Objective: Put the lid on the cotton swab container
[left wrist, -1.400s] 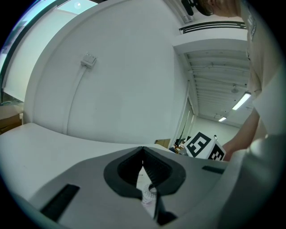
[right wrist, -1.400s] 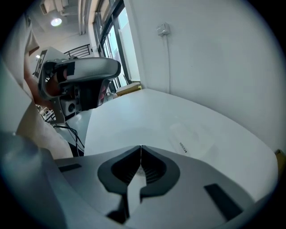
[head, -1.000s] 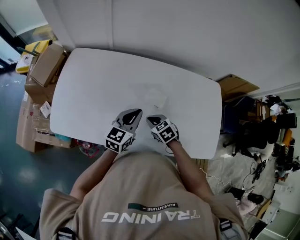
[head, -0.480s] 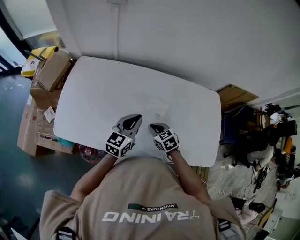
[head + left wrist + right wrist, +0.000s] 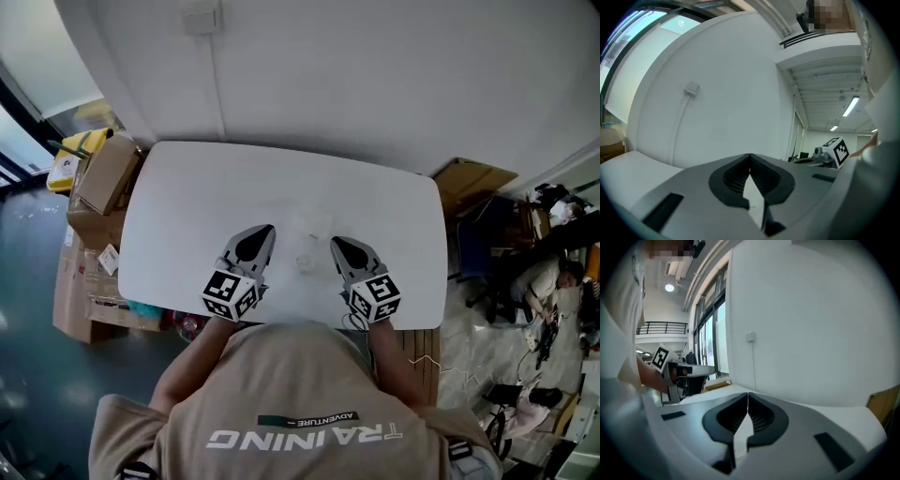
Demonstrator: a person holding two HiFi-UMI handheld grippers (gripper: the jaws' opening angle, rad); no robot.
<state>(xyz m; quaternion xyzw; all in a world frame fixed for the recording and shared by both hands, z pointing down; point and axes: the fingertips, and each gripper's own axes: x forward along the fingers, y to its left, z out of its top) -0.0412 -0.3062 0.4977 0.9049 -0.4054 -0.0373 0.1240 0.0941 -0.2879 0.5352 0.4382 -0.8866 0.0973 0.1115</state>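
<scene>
In the head view, a small clear container (image 5: 306,262) sits on the white table (image 5: 187,202) between my two grippers. Just beyond it lies a faint pale flat piece (image 5: 314,224); I cannot tell whether this is the lid. My left gripper (image 5: 265,229) rests left of the container with its jaws shut and empty. To the right, my right gripper (image 5: 336,242) is also shut and empty. In the left gripper view the left gripper (image 5: 750,154) points at the wall, as the right gripper (image 5: 748,393) does in its own view; neither view shows the container.
Cardboard boxes (image 5: 103,173) stand on the floor left of the table and another box (image 5: 473,178) at its right end. A white wall (image 5: 375,84) runs behind the table. Chairs and clutter (image 5: 544,281) fill the floor to the right.
The two grippers have moved apart, the right one shifting to the right. The small container now shows between them. The head camera has tilted, so the table sits lower in view.
</scene>
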